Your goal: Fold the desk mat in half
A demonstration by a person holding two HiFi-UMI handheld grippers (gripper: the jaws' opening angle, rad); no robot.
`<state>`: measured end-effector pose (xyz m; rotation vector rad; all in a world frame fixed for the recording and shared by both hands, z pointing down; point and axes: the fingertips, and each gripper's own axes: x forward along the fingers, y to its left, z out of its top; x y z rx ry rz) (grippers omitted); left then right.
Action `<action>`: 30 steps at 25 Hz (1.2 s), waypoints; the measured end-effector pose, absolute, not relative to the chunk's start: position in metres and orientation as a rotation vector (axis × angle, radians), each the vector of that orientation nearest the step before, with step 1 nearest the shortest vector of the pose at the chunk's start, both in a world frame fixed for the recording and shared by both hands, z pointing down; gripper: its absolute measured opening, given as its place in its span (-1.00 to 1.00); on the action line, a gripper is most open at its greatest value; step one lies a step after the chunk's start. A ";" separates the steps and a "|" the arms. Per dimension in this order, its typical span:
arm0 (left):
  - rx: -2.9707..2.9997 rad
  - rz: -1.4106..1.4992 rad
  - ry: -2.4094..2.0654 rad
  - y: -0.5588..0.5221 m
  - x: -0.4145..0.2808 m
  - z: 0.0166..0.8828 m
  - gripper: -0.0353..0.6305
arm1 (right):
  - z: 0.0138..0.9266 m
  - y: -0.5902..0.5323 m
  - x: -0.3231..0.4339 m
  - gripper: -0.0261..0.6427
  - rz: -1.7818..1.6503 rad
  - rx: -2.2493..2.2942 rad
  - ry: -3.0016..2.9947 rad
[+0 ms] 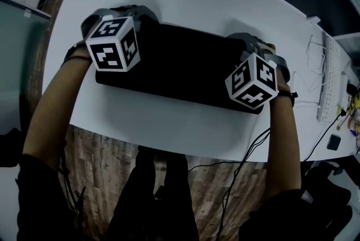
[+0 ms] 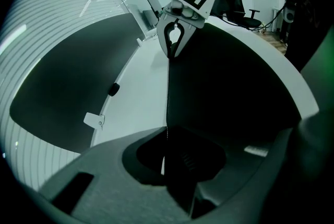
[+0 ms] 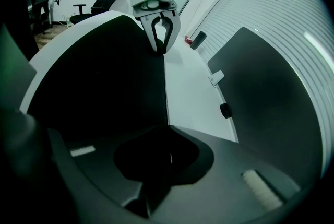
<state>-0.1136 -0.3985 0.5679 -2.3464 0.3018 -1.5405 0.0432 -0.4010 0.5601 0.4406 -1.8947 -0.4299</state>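
Black desk mat (image 1: pixel 185 68) pinched between fingers (image 2: pixel 94 181)

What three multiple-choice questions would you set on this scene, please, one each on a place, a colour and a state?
1. Where on the desk mat do the left gripper and the right gripper sit?
A. along its far edge, one near each end
B. both at its centre
C. off the mat, on the floor

2. What colour is the mat?
A. white
B. red
C. black

3. How do the jaws of both grippers stand?
A. wide open, high above the mat
B. closed on the mat's edge
C. closed on a cable

Answers:
1 A: each gripper view shows the other gripper down the same edge, beside the bare white table.
2 C: it lies dark against the table.
3 B: the jaw tips meet on the edge in both gripper views.
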 end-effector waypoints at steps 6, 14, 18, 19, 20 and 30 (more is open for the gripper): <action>-2.317 -1.527 0.344 -0.401 -0.114 0.567 -0.71 | 0.557 -0.405 0.045 -0.68 -0.444 0.501 -1.902; -2.358 -1.505 0.470 -0.407 -0.116 0.562 -0.58 | 0.551 -0.410 0.049 -0.56 -0.425 0.618 -1.915; -2.375 -1.514 0.506 -0.407 -0.119 0.562 -0.55 | 0.550 -0.413 0.051 -0.50 -0.397 0.688 -1.923; -2.378 -1.515 0.511 -0.407 -0.120 0.561 -0.54 | 0.550 -0.413 0.051 -0.50 -0.377 0.704 -1.929; -2.382 -1.515 0.514 -0.405 -0.121 0.561 -0.53 | 0.549 -0.413 0.052 -0.50 -0.357 0.719 -1.934; -2.464 -1.438 0.667 -0.408 -0.126 0.540 -0.49 | 0.538 -0.409 0.052 -0.58 -0.264 0.807 -2.010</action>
